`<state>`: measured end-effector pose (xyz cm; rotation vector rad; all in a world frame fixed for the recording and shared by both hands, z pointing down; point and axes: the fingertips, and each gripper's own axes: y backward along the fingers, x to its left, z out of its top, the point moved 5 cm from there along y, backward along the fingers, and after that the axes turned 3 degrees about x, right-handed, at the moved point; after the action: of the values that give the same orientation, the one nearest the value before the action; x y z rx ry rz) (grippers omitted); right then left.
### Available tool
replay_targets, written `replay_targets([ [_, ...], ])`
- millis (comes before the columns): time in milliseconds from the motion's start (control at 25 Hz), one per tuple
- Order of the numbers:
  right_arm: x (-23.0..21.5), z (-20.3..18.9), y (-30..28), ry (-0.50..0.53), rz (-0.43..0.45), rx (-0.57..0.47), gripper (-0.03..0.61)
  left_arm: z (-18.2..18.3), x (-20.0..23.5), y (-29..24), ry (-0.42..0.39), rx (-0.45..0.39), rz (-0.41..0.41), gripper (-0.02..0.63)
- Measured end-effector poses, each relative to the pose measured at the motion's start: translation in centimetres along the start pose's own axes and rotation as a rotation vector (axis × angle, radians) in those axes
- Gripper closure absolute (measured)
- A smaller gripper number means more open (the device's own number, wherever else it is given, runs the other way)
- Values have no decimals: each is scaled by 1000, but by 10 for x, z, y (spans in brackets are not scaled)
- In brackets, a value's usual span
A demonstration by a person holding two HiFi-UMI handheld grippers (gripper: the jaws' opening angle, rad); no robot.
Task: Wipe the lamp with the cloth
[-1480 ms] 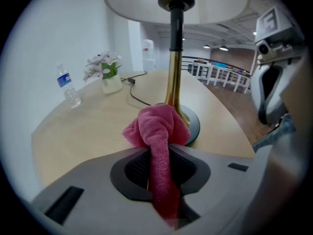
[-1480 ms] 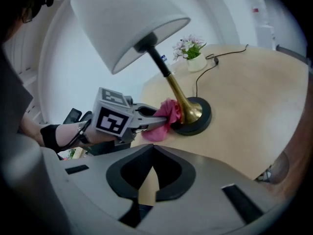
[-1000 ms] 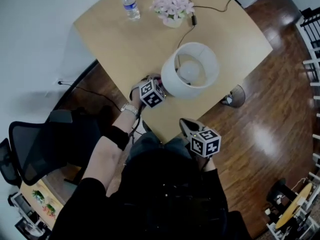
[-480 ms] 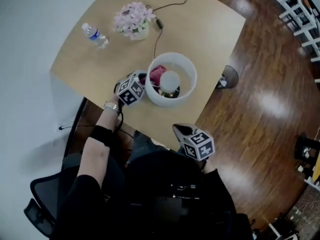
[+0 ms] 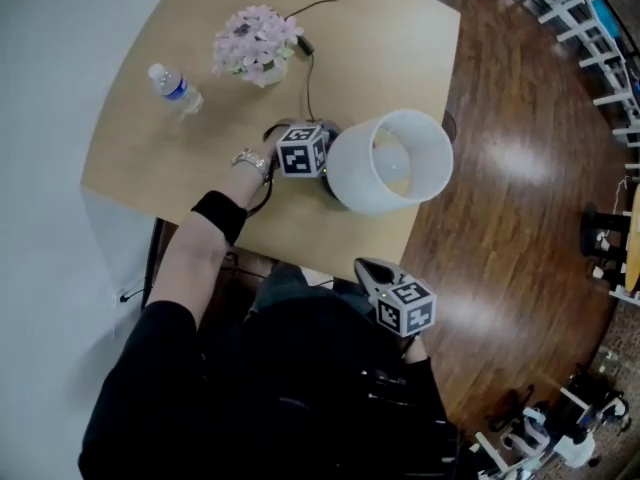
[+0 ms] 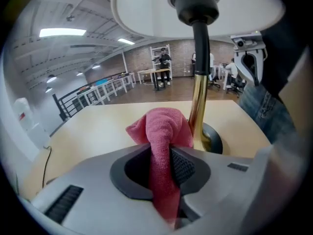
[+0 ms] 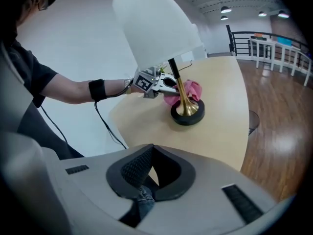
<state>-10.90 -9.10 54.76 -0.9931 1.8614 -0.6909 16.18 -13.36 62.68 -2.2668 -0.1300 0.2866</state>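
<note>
Right tool (image 7: 151,153) is held close to the body, off the surface (image 5: 380,58), jaws pressed together on nothing. Left tool (image 6: 164,151) pinches the cloth (image 6: 164,131), whose bunched free end lies against the lower stem (image 6: 198,97) of the lamp (image 5: 390,160), just above the base (image 7: 187,115). Judged from this, wiping is under way at the foot of the stem; no view shows which parts are already clean, and the upper stem, base and shade probably remain. The head view hides stem, base and cloth beneath the shade; both tool views show them, and the right tool view shows the cloth-to-stem contact from the side. Only the head view shows the bottle (image 5: 175,88) and flowers (image 5: 255,43) at the far edge.
</note>
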Motion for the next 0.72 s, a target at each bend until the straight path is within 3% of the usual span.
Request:
replay_targets([
  [200, 9, -2, 5, -33, -60, -20, 572, 0, 1, -13, -116, 55, -91, 528],
  [360, 9, 2, 9, -41, -91, -34, 572, -8, -3, -13, -117, 61, -125, 528],
  [720, 14, 12, 2, -9, -67, -43, 572, -25, -39, 11, -121, 119, -105, 529],
])
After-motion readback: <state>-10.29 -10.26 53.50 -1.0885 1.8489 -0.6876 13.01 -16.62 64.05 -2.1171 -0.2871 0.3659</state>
